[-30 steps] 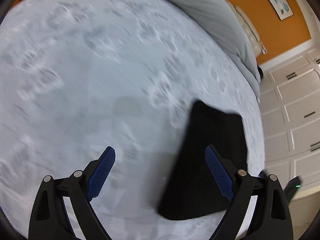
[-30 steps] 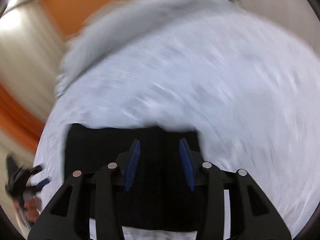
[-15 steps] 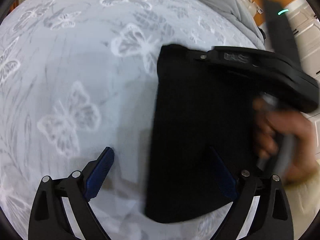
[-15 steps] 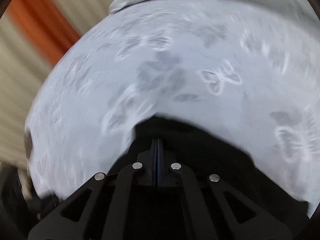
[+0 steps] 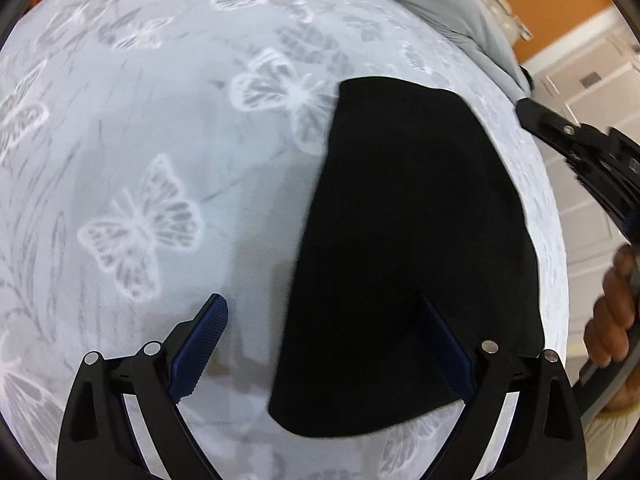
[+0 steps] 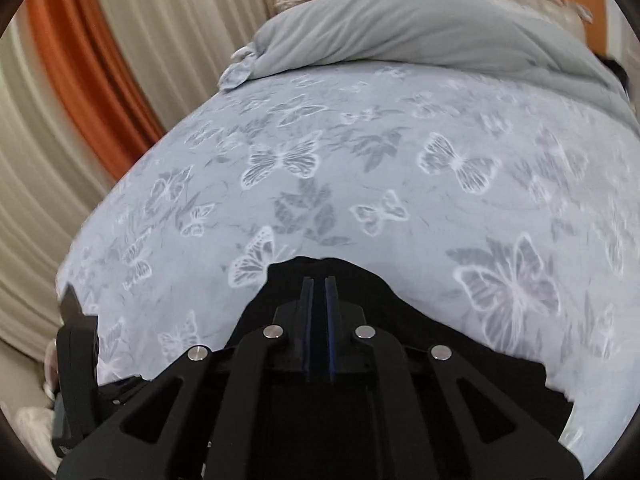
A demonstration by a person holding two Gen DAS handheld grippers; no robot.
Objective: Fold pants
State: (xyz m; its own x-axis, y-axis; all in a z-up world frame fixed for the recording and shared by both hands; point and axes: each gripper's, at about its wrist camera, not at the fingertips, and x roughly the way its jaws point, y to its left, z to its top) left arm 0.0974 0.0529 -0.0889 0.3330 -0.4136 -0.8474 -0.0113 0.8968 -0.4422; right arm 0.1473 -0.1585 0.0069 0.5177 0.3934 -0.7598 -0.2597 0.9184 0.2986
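The black pants (image 5: 412, 248) lie folded into a flat rectangle on the butterfly-print bedsheet (image 5: 160, 120), close to the bed's right edge. My left gripper (image 5: 324, 340) hovers open over their near left edge; one blue pad (image 5: 200, 340) is above the sheet and the other is above the black cloth. In the left wrist view my right gripper (image 5: 524, 110) sits at the right, just off the pants' far corner, held by a hand (image 5: 612, 312). In its own view the right gripper (image 6: 319, 284) is shut, with the pants (image 6: 360, 282) lying behind its tips.
A grey duvet (image 6: 420, 36) is bunched at the head of the bed. Orange and beige curtains (image 6: 80, 80) hang beyond the bed's left side. White cabinet doors (image 5: 588, 92) stand past the right edge. Open sheet (image 6: 360, 160) stretches beyond the pants.
The right gripper's jaws went from apart to shut. It then slid off the pants toward the bed's right edge. The left gripper came in over the pants' left edge, then held still.
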